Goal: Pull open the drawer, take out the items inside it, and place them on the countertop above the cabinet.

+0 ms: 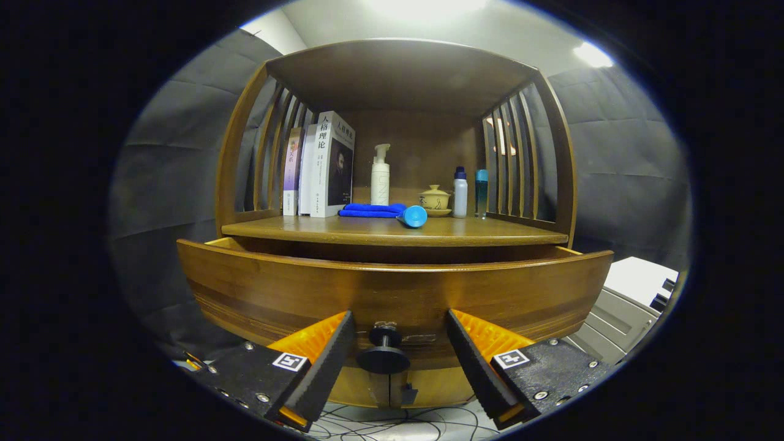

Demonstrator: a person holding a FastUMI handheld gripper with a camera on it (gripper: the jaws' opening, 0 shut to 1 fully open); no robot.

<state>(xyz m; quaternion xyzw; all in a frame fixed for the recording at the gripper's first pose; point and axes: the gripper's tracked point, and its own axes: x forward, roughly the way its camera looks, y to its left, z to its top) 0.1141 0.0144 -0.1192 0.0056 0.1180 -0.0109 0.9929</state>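
**Two fingers spread wide around the drawer knob**

Two fingers of the gripper stand apart, with the round dark knob of the drawer in the gap between them. Neither finger touches the knob; there is clear space on both sides of it, so the tongs are spread and pinch nothing.

The knob sits at the lower middle of the curved wooden drawer front. The drawer is pulled out from the cabinet: its top edge stands forward of the countertop, and a dark gap shows between the two. What lies inside the drawer cannot be seen from this low angle.

On the countertop above, under the cabinet's roof and between its slatted sides, stand several things. A few books lean upright at the left. Beside them a folded blue cloth lies flat, with a white pump bottle behind it. A blue round-ended object lies just at the cloth's right end, nearest the countertop's front edge. Further right come a small yellowish lidded teacup, a white bottle with a dark cap, and a teal bottle against the right slats.

Below the drawer, cables trail over a pale floor. A white and grey unit stands to the right of the cabinet.
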